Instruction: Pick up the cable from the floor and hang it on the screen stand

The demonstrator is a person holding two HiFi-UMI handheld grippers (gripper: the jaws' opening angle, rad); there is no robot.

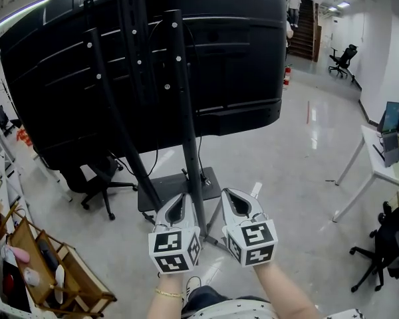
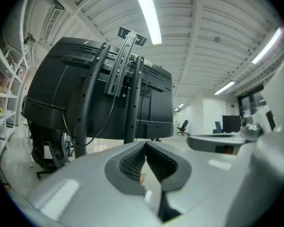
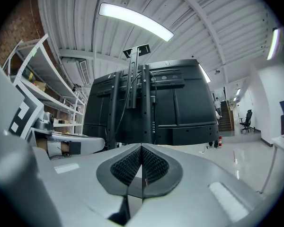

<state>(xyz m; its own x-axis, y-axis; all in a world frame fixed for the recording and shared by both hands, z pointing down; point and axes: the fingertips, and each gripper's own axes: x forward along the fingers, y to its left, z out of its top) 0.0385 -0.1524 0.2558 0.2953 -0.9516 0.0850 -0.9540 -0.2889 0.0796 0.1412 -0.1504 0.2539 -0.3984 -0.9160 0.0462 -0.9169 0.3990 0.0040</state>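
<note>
- The left gripper (image 1: 184, 197) is clenched: in the left gripper view its ribbed pads (image 2: 132, 161) meet at the tip with nothing between them
- The right gripper (image 1: 227, 193) is clenched too; in the right gripper view its pads (image 3: 154, 163) are pressed into a single seam and hold nothing
- Both grippers sit side by side, almost touching and pointing level. The screen stand (image 1: 181, 111) rises just ahead of them, its rear upright lining up between the two
- The screen (image 1: 239, 58) hangs above and beyond the grippers with its back towards them
- A thin black cable (image 2: 105, 118) drops from the mount behind the screen towards the floor, ahead and a little to the left of the left gripper. It looks like part of the screen's own wiring
- No loose cable on the floor can be picked out in any view. The stand base (image 1: 161, 193), just beyond the left gripper's tips, shows none, and the floor directly under the grippers is hidden by them
- By the look of it the task is at its very start: nothing is picked up and nothing newly hung on the stand
- What is left is everything: finding the cable low down near the base, opening a gripper on it, lifting it and draping it over a stand bar
</note>
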